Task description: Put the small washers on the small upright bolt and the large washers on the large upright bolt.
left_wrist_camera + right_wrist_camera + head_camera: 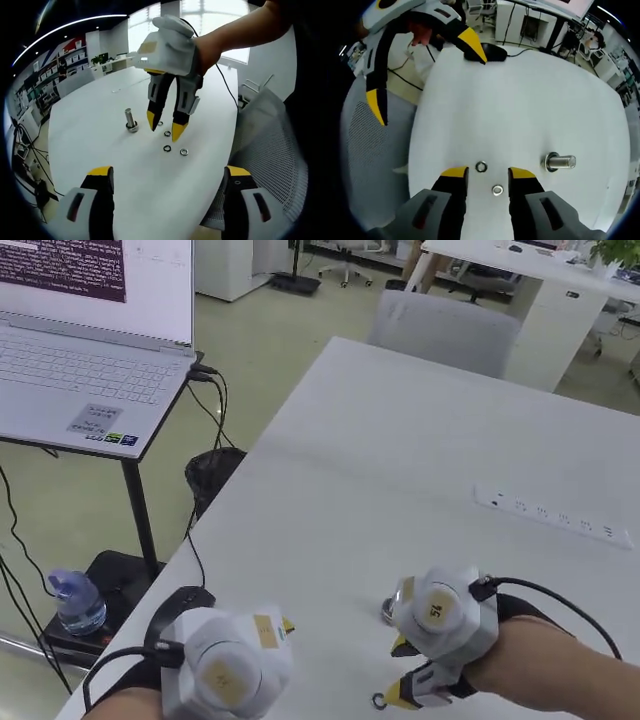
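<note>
One steel upright bolt (131, 120) stands on the white table (100, 125); in the right gripper view the bolt (559, 161) is to the right of my jaws. Several small washers (167, 148) lie flat near it. My right gripper (487, 174) is open and points down at the table, with one washer (497, 189) between its fingers and another washer (481, 166) just ahead of the tips. My left gripper (167, 172) is wide open, low over the table's near edge, and holds nothing. In the head view the right gripper (405, 690) hovers beside a washer (379, 701).
A power strip (552, 517) lies at the table's far right. A laptop (90, 370) sits on a stand to the left, with a black mouse (180, 602) by the table corner and a water bottle (75, 602) below. A grey chair (445, 330) stands at the far end.
</note>
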{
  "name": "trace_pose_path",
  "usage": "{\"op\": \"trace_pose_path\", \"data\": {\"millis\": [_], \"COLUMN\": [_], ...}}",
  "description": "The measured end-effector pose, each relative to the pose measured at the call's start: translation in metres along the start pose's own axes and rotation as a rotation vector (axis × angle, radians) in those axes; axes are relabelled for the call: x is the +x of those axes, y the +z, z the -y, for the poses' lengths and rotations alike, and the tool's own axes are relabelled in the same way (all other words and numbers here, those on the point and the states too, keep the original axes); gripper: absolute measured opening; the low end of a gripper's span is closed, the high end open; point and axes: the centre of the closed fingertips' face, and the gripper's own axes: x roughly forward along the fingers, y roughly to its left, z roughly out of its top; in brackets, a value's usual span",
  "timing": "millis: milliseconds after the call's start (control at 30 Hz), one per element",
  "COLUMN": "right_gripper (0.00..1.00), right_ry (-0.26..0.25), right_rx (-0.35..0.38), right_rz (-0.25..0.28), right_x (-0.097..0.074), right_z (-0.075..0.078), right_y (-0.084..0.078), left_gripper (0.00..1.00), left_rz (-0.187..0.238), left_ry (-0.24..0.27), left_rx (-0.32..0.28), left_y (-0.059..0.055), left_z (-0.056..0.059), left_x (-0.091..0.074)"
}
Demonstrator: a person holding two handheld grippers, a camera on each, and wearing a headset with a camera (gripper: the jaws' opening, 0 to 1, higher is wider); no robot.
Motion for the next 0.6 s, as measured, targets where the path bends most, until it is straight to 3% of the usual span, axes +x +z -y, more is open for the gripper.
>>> {"op": "trace_pose_path", "data": {"millis": [267,600], "right_gripper": [0.29,0.25], "right_ry": [0.009,0.002], "right_rx": [0.028,0.032], "right_rz": [-0.002,-0.015], "right_x": [0.019,0.031], "right_z": [-0.003,-0.005], "right_y": [-0.008,-0.01], "left_gripper": [0.98,0.99], "left_rz": [0.012,0.011], "left_ry": [0.001,-0.006], "left_rx": [-0.001,-0.01], "left_y": [0.0,-0.001], "left_z": [-0.002,-0.002], "left_x": [0.002,0.003]}}
